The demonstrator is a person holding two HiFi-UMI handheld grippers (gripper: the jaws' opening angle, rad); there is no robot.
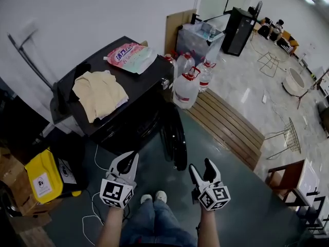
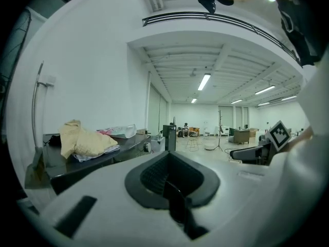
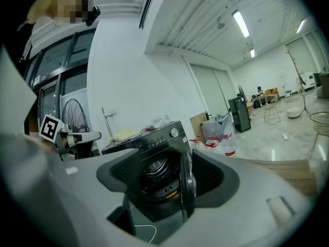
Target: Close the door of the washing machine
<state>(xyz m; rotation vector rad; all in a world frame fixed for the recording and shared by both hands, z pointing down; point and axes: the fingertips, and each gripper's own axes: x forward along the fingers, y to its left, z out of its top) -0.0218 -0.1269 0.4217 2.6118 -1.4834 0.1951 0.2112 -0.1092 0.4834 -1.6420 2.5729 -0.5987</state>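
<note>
In the head view a black front-loading washing machine stands ahead of me on the left. Its round door is swung open, edge-on towards me. My left gripper is held low in front of the machine and looks shut with nothing in it. Just right of the door's edge, my right gripper is open and empty. The right gripper view looks between my right gripper's pads at the machine, its drum and the open door. In the left gripper view my left gripper points past the machine's top.
Beige clothes and a pink detergent bag lie on the machine. Large water bottles and a wooden slatted bench stand right of it. A yellow box and a white cable are at the left. My shoes show below.
</note>
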